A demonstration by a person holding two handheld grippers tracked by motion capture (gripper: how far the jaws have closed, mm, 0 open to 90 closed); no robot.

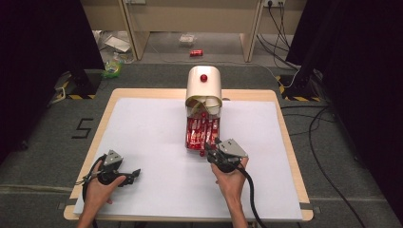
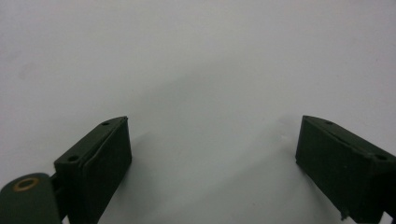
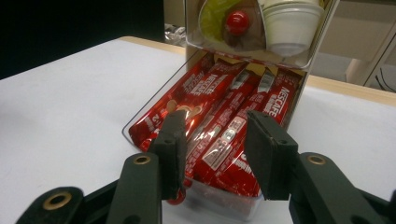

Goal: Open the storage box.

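Resting near the desk's [image 1: 142,95] front left corner, the left claw [image 1: 134,173] is lying on the white sheet [image 1: 142,133] with its jaws spread wide and nothing between them; the left gripper view is showing bare paper [image 2: 196,70] ahead, so this hand is probably just waiting out of the way. Moving rightward, the cream dispenser [image 1: 204,83] is standing at the desk's far middle, its red knob [image 1: 204,78] facing up, and its clear drawer [image 3: 219,198] is sitting pulled out toward the person, full of red coffee sachets [image 3: 219,112] lying lengthwise. The right claw [image 1: 212,151] is hovering just at the drawer's front edge, jaws partly apart and gripping nothing, with the small red drawer knob [image 3: 176,199] sitting below its left jaw. That placement suggests the drawer front is being released, though whether a pad is brushing the knob is hard to tell. Above the drawer, white cups [image 3: 292,23] are sitting stacked in the upper compartment.
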